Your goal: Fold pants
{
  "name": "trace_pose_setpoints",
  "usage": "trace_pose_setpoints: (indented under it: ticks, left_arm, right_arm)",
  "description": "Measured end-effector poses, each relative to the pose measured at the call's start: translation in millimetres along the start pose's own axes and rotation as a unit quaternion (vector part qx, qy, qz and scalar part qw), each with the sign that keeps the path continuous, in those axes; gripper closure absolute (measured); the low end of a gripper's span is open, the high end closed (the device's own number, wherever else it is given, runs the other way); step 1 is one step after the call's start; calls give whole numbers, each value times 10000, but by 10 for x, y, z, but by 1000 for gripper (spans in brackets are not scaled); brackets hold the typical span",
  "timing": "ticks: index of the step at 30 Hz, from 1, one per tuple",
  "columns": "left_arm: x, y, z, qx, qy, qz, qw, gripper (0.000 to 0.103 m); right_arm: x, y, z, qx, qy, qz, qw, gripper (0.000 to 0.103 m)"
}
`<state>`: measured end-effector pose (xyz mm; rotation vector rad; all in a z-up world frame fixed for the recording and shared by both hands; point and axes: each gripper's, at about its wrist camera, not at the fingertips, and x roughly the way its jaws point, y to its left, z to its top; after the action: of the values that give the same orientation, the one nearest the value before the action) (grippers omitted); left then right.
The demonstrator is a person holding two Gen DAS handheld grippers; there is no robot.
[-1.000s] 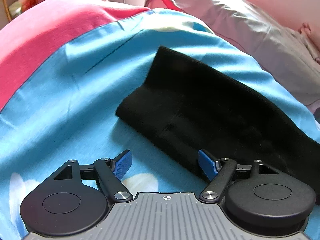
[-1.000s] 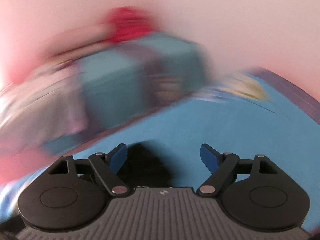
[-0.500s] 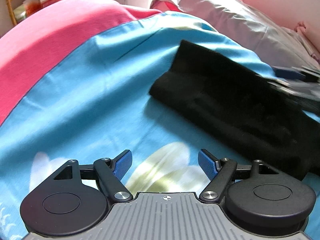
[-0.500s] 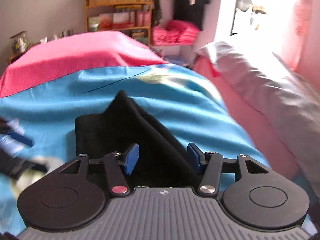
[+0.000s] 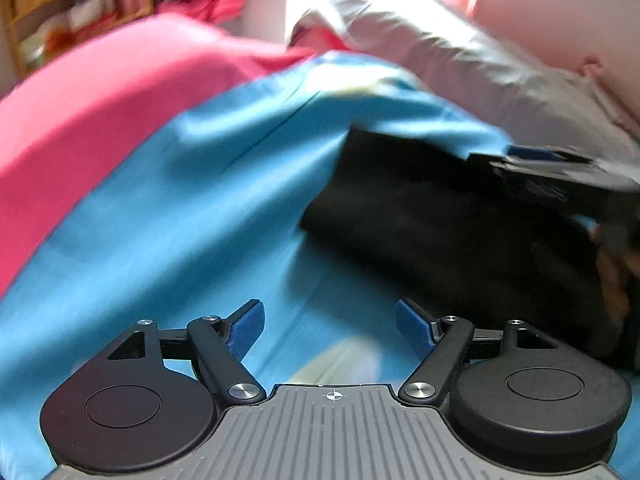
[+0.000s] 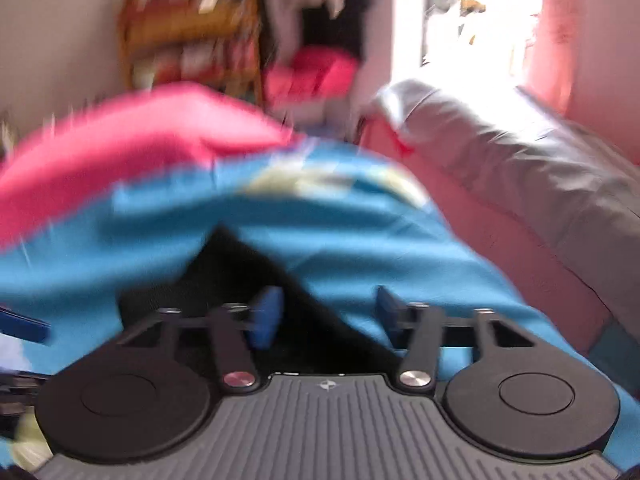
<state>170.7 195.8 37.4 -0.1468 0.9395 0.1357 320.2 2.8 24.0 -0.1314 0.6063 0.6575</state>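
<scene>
Right gripper (image 6: 326, 314) reopened, pants (image 6: 224, 276) just ahead

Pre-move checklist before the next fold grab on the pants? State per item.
1. Left gripper open and empty: ok, a wide gap shows between the pads, with only the sheet behind it.
2. Right gripper open: ok, pads apart, nothing pinched.
3. Pants lying folded on the sheet: ok, a dark flat bundle.
4. Right gripper over the pants: ok, dark cloth shows just ahead of its left pad.
5. Left gripper lined up with a pants edge: not ok, the pants lie off to its right.
6. Fold edges aligned: cannot tell, both views are blurred.
</scene>
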Motion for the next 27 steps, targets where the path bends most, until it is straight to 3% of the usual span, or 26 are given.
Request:
trace_pose_setpoints:
  ticks: [2, 6, 9, 11, 12, 13, 14, 16, 17, 18, 21, 22, 23, 24, 25, 27]
  left_arm:
    - [75, -144, 144, 112, -114, -34, 9999, 0]
    - [363, -497, 385, 294, -112, -322, 9990, 0]
    - [668, -715, 440, 552, 106, -69, 9984, 0]
    - [795, -760, 409, 724, 114, 79, 9973, 0]
    - [800, -772, 386, 776, 53, 126, 9969, 0]
    - [796, -752, 369, 797, 43, 129, 9967, 0]
    - [796, -734, 364, 783, 39, 93, 9969, 0]
    - [812, -714, 371, 753, 54, 81, 9971, 0]
    - [821, -721, 376, 747, 61, 121, 9971, 0]
    - [836, -728, 377, 741, 73, 173, 9971, 0]
    - [856, -760, 374, 693, 87, 328, 9970, 0]
    - [853, -754, 370, 676, 89, 329, 9971, 0]
    - [850, -748, 368, 680, 86, 319, 9971, 0]
    - [851, -743, 371, 700, 88, 317, 9970, 0]
    - [853, -738, 372, 716, 95, 326, 9969, 0]
    - [862, -725, 381, 720, 128, 341, 9967, 0]
  right_arm:
    - [-324, -158, -86, 423, -244, -151, 9987, 32]
    - [-764, -450, -515, 889, -95, -324, 9955, 30]
    - [-1105, -866, -939, 1213, 294, -656, 9900, 29]
    - [-1386, -1356, -1235, 1820, 352, -1225, 9750, 35]
    - [-1566, -1598, -1356, 2147, 265, -1480, 9650, 52]
    - [-1766, -1839, -1472, 2580, 120, -1631, 9522, 80]
    - [-1971, -2058, -1582, 3150, -63, -1657, 9345, 81]
    - [-2242, -2174, -1663, 3614, -227, -2383, 9011, 25]
    - [-2312, -2149, -1682, 3566, -354, -2546, 8982, 23]
    - [-2356, -2118, -1695, 3540, -490, -2345, 9041, 26]
    - [-2343, -2132, -1779, 3888, -460, -1301, 9109, 28]
    - [-2347, -2185, -1831, 3897, -408, -1220, 9119, 32]
    - [-2371, -2292, -1909, 3893, -291, -1432, 9094, 40]
    - [-2460, -2441, -2009, 3950, -302, -1632, 9036, 82]
    - [-2569, -2617, -2125, 4177, -402, -1648, 8926, 103]
    - [-2912, -2949, -2343, 4821, -620, -2200, 8458, 103]
